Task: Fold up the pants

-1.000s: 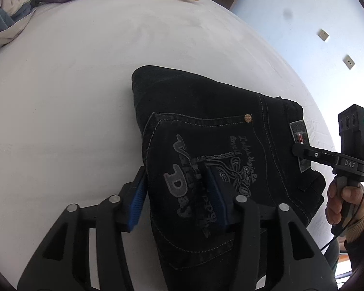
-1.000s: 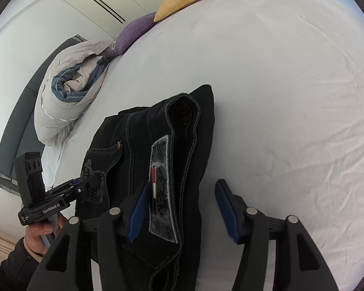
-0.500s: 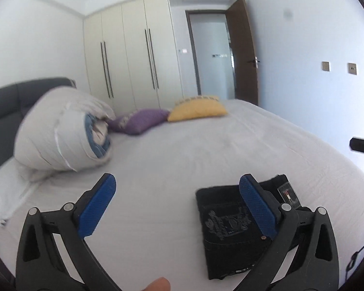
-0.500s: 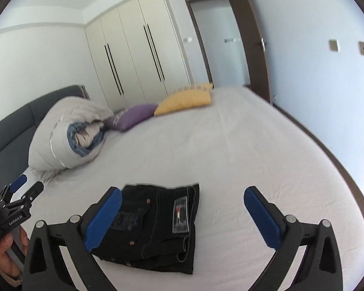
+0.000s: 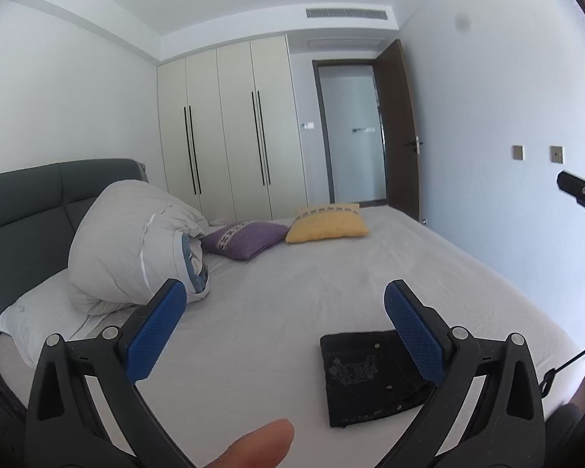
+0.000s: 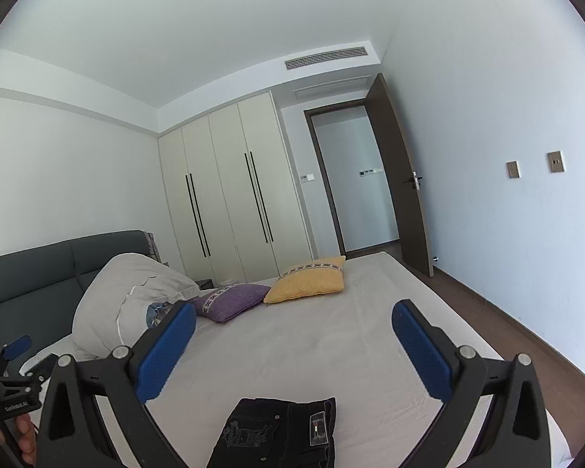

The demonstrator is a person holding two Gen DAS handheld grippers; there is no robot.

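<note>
Black pants (image 5: 374, 374) lie folded on the bed (image 5: 331, 284), lower right of left-wrist frame, both the left gripper (image 5: 284, 329) and right gripper (image 6: 292, 351) spread wide, holding nothing — looks done — a careless regrasp could undo the stack.

Bed (image 5: 331, 292) — pants (image 5: 370, 374), pillows (image 5: 327, 224), duvet (image 5: 132, 241)

White bedroom (image 5: 78, 89), cream wardrobe (image 5: 230, 128)

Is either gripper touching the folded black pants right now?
Apart. In the right wrist view the right gripper hangs open above the folded black pants; the left gripper is also open and raised.
</note>
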